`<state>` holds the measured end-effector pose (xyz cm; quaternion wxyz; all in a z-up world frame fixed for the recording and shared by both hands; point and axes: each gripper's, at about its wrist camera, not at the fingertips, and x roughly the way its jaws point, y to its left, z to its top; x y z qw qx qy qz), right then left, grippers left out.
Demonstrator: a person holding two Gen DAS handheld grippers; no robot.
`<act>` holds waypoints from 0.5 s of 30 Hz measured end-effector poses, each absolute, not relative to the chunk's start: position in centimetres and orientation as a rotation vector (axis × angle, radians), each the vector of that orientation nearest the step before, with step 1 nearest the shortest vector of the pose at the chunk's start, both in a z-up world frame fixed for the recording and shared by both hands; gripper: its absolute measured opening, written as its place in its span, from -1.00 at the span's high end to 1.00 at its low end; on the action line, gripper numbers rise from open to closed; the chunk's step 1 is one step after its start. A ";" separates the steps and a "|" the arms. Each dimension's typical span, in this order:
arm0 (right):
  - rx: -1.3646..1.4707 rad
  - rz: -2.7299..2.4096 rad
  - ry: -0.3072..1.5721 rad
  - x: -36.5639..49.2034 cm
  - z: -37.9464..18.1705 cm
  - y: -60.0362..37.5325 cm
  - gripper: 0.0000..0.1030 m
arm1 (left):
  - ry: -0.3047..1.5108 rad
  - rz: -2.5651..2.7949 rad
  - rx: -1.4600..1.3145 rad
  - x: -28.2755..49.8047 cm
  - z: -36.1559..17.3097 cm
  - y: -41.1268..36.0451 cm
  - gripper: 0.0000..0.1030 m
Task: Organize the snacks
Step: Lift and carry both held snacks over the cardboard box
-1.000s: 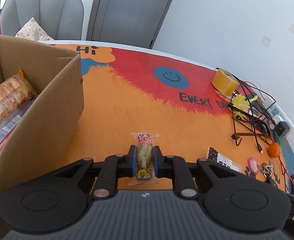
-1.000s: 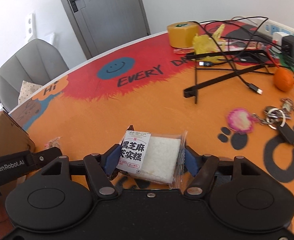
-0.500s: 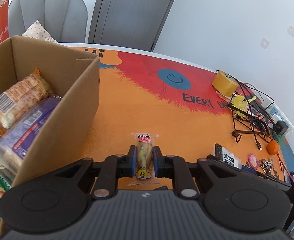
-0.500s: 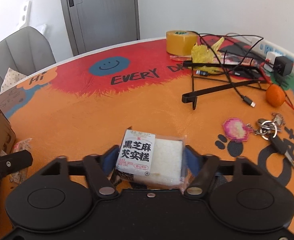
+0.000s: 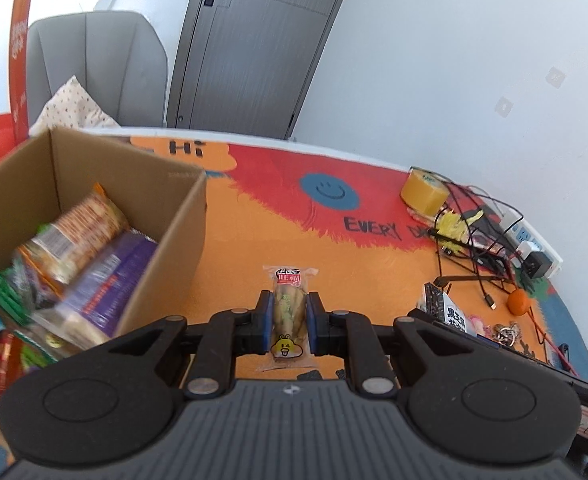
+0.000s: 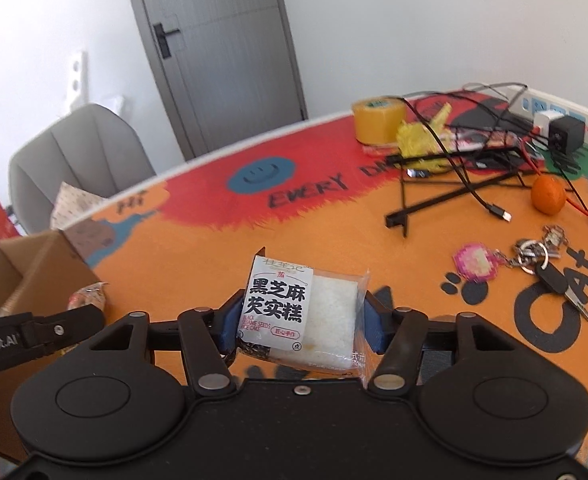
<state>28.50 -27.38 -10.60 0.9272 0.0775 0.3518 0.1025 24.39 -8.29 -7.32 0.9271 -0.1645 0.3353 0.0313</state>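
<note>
Snacks are sitting mid-frame: a narrow clear-wrapped pastry stick (image 5: pixel 289 308) pinched in the left gripper (image 5: pixel 289 317), a square white sesame rice cake pack (image 6: pixel 300 316) squeezed as the right gripper (image 6: pixel 300 322) jaws have just been closing. Only the left view is showing the blurred packets inside the brown cardboard box (image 5: pixel 165 240), cut off at lower left.

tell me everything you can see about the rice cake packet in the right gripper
The rice cake packet is a flat, squarish clear plastic wrapper holding a white block of rice cake, with a white label of bold black Chinese characters and small print reading black sesame seeds rice cake. Dark sesame filling shows at its lower left corner. It sits between the blue pads of the right gripper, whose jaws have just been closing; both pads press its side edges. It looks lifted off the orange mat, label side up and tilted slightly.
</note>
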 end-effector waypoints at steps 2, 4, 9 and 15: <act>0.164 0.228 0.704 28.1 -9.8 -27.1 -0.12 | 0.672 0.057 -0.328 23.9 -6.6 -8.0 0.69; 0.169 0.248 0.686 27.7 -8.9 -26.8 -0.12 | 0.657 0.060 -0.323 23.5 -5.8 -7.6 0.69; 0.178 0.285 0.645 26.8 -7.0 -25.8 -0.12 | 0.624 0.070 -0.308 22.5 -4.1 -6.3 0.69; 0.176 0.348 0.599 25.5 -4.8 -24.1 -0.12 | 0.599 0.088 -0.303 21.1 -2.9 -4.1 0.69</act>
